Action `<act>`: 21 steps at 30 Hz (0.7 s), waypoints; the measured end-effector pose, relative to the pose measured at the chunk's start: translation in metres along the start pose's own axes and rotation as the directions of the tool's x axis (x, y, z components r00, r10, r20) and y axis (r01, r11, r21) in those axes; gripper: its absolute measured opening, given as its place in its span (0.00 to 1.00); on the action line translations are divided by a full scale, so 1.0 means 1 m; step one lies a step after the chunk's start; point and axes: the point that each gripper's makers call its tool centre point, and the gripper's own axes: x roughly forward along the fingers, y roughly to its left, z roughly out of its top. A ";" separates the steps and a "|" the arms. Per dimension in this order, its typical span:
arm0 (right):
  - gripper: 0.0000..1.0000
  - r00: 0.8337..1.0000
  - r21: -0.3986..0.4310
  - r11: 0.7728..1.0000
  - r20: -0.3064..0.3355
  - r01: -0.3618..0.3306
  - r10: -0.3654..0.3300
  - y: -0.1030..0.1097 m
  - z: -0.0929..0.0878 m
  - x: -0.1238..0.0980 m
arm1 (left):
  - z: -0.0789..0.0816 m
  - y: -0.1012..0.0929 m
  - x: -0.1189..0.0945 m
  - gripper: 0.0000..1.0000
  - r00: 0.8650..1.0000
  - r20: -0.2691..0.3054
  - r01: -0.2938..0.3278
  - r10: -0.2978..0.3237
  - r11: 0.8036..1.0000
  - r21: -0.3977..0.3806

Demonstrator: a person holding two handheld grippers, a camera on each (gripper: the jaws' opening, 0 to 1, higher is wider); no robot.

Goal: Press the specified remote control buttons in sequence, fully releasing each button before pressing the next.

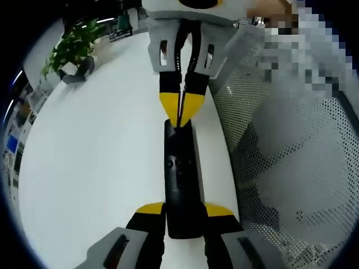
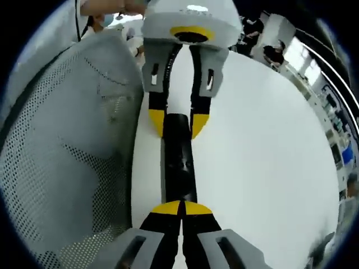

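Note:
A long black remote (image 1: 180, 168) lies lengthwise above the white table (image 1: 95, 168), close to its edge. My left gripper (image 1: 184, 210) is shut on the remote's near end, one yellow-tipped jaw on each side. Opposite it, my right gripper (image 1: 180, 109) comes in with its jaws shut together, their tips touching the remote's far end. In the right gripper view, the right gripper (image 2: 182, 208) has its shut tips resting on top of the remote (image 2: 179, 162), and the left gripper (image 2: 176, 122) clamps the other end. Small buttons show faintly on the remote's face.
A grey mesh chair back (image 1: 291, 168) (image 2: 67, 140) stands right along the table edge beside the remote. A potted plant (image 1: 73, 47) sits at the table's far corner. People (image 2: 275, 53) are seated in the background. Open white tabletop (image 2: 263, 157) spreads on the other side.

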 end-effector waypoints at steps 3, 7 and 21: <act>0.00 0.999 0.028 0.999 0.033 0.019 -0.020 -0.002 0.005 -0.001 | 0.000 0.001 0.001 0.25 1.000 0.009 0.005 -0.005 1.000 0.002; 0.00 0.999 0.035 0.999 0.044 0.014 -0.015 -0.002 0.009 0.003 | 0.000 0.001 0.001 0.25 1.000 0.014 0.008 -0.008 1.000 0.011; 0.00 1.000 -0.064 0.998 -0.021 0.015 -0.017 -0.001 0.005 0.008 | 0.002 0.002 0.001 0.24 0.999 0.029 -0.028 0.031 0.995 -0.094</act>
